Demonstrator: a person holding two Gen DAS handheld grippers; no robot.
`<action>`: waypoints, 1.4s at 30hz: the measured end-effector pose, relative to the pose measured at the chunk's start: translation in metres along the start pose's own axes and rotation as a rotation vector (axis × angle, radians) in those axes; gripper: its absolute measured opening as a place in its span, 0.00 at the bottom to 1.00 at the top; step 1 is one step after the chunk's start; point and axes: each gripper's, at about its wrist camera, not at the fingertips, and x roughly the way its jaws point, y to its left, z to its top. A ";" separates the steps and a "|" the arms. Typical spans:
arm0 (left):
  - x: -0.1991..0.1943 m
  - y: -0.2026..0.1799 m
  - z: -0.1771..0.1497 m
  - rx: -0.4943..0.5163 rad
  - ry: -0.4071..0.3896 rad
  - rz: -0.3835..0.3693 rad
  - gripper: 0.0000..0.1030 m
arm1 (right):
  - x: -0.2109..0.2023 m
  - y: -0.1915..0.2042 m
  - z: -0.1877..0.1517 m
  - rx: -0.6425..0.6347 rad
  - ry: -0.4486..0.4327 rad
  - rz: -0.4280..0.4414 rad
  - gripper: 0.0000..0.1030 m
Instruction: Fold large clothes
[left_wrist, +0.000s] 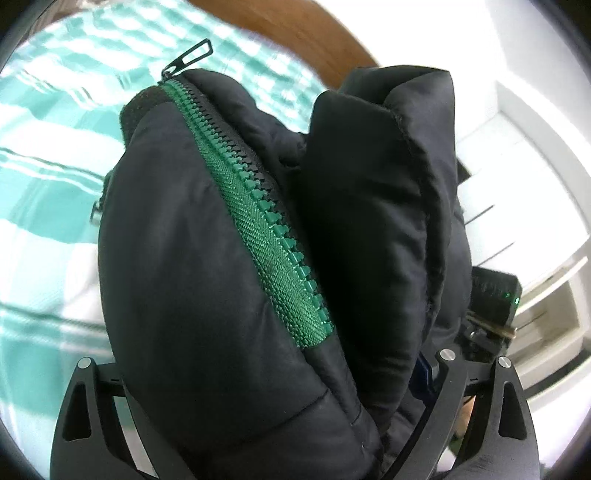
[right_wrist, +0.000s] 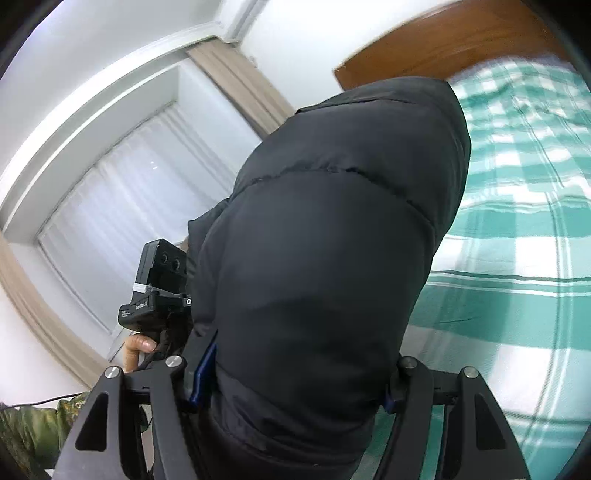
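Note:
A bulky black padded jacket (left_wrist: 207, 258) fills the left wrist view, bunched up above the bed. Its green zipper (left_wrist: 266, 221) runs diagonally across it, and the metal pull (left_wrist: 192, 55) sticks out at the top. My left gripper (left_wrist: 258, 369) is shut on the thick bundle, and the fabric hides its fingertips. In the right wrist view the same jacket (right_wrist: 332, 221) bulges up between the jaws of my right gripper (right_wrist: 295, 384). Blue pads (right_wrist: 201, 373) press into its sides. Both grippers hold the jacket side by side.
A bed with a teal and white checked sheet (right_wrist: 517, 221) lies below, with a wooden headboard (right_wrist: 443, 40) behind it. A curtained window (right_wrist: 129, 203) and white wall are on the left. The other gripper's housing (right_wrist: 159, 288), a hand (right_wrist: 136, 350) and a camouflage sleeve (right_wrist: 33, 424) show there.

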 end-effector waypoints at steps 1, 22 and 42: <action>0.019 0.014 -0.002 -0.031 0.030 0.019 0.92 | 0.007 -0.023 -0.002 0.059 0.032 -0.026 0.80; -0.113 -0.107 -0.141 0.424 -0.486 0.762 0.99 | -0.139 0.060 -0.116 -0.212 -0.198 -0.532 1.00; -0.128 -0.208 -0.223 0.459 -0.516 0.782 0.99 | -0.145 0.195 -0.198 -0.270 -0.208 -0.836 1.00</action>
